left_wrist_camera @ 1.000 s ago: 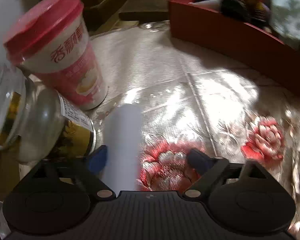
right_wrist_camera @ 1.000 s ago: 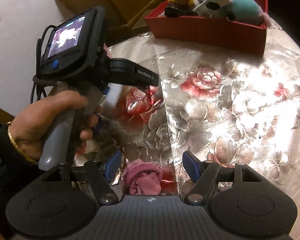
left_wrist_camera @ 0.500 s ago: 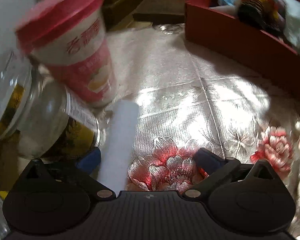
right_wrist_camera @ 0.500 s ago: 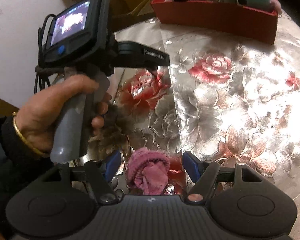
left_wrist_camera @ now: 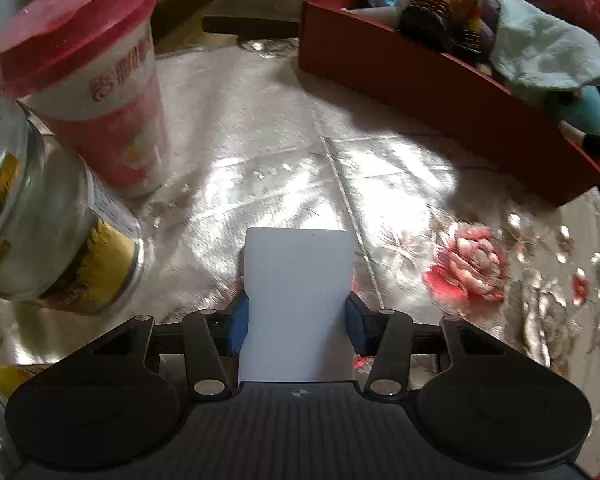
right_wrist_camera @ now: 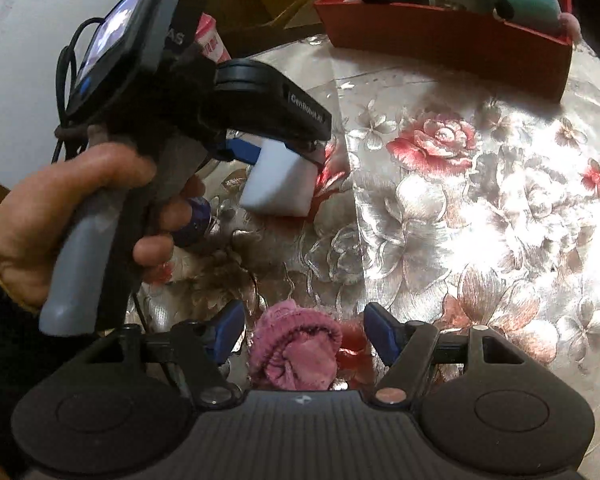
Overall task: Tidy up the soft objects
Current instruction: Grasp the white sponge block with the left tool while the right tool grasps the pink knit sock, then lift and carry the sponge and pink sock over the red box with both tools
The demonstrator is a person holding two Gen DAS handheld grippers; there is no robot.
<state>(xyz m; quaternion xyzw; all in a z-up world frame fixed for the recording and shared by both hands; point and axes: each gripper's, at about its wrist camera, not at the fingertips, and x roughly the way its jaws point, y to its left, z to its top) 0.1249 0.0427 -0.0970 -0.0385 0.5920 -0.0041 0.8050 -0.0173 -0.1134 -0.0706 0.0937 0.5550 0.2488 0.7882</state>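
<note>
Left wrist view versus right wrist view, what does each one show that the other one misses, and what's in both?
Only the left wrist view shows the glass jars lying beside the pink-lidded cup, seen in full there.

Only the right wrist view shows the pink sock between the right gripper fingers, not yet pressed as the jaws close, plus the person's hand on the left gripper's handle.

Both show the white sponge block between the closing left gripper pads, the red box of soft toys, and the floral tablecloth.

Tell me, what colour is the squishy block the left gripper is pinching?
White. The sponge block shows best in the left wrist view, between the left gripper's blue pads.
</note>
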